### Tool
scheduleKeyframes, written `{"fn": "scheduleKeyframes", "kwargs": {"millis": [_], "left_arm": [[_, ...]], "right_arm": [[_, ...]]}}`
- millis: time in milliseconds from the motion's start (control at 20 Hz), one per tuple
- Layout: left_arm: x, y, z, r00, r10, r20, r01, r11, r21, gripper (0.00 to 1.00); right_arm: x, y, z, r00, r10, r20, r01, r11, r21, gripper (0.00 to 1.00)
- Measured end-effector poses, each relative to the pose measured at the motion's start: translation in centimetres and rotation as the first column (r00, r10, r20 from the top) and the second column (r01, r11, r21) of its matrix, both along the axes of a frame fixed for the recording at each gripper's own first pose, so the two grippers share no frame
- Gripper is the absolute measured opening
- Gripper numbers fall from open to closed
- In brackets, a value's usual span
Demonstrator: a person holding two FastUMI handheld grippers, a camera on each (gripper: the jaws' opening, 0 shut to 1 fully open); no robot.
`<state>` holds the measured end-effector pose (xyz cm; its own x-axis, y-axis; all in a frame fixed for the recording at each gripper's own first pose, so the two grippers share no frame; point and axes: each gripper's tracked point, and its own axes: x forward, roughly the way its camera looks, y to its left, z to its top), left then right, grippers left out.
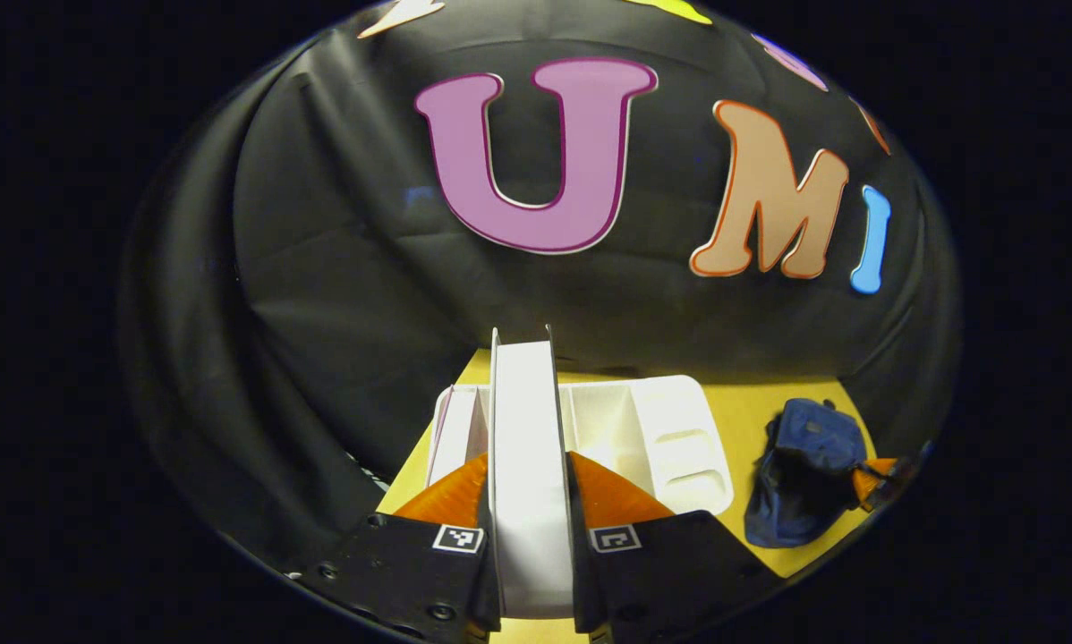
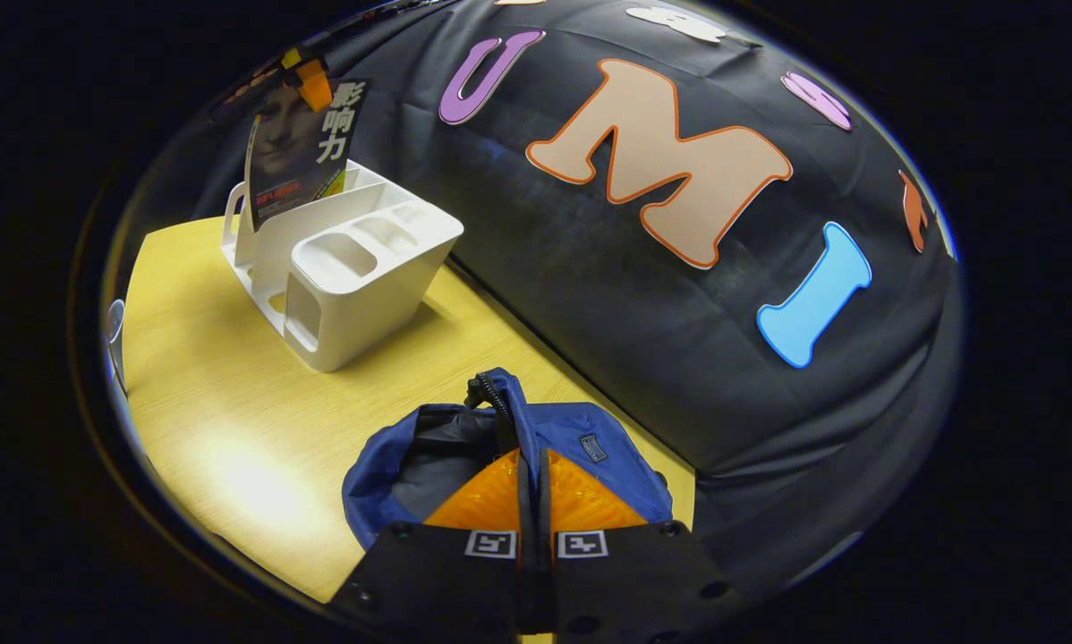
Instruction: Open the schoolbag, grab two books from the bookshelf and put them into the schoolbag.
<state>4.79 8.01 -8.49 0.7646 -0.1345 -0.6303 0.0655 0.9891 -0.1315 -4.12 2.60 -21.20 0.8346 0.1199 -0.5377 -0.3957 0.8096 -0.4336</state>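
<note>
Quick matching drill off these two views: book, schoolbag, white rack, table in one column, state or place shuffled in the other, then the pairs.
Things:
1. book
2. schoolbag
3. white rack
4. table

States:
A. yellow wood surface under everything
B. clamped upright between the left gripper fingers, above the rack
C. blue, mouth open, its edge pinched by the right gripper
D. standing on the table, with open compartments on top

Pairs: 1-B, 2-C, 3-D, 4-A
</note>
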Motion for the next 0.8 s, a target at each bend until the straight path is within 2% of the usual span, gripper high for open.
{"fn": "scheduleKeyframes", "kwargs": {"millis": [200, 350, 450, 600, 800], "left_arm": [[-1.9, 1.2, 2.5, 0.999, 0.019, 0.045, -0.018, 0.999, -0.027, 0.28], [-4.2, -0.5, 3.1, 0.999, 0.012, 0.033, -0.008, 0.994, -0.111, 0.28], [-5.8, -2.8, 3.2, 1.000, -0.006, 0.016, 0.010, 0.975, -0.221, 0.28], [-8.0, -6.1, 3.1, 1.000, -0.023, -0.004, 0.020, 0.931, -0.363, 0.29], [-9.8, -9.6, 2.0, 0.998, -0.066, -0.024, 0.049, 0.896, -0.441, 0.29]], "right_arm": [[0.0, 0.0, -0.1, 1.000, 0.011, -0.002, -0.011, 1.000, -0.004, 0.03], [0.0, 0.1, -0.1, 1.000, 0.016, -0.003, -0.016, 1.000, -0.002, 0.03], [0.0, 0.2, -0.2, 1.000, 0.019, -0.005, -0.019, 1.000, 0.001, 0.03], [0.0, 0.3, 0.0, 1.000, 0.021, -0.005, -0.021, 1.000, 0.003, 0.03], [0.1, 0.2, 0.2, 1.000, 0.019, -0.002, -0.019, 1.000, 0.016, 0.03]]}}
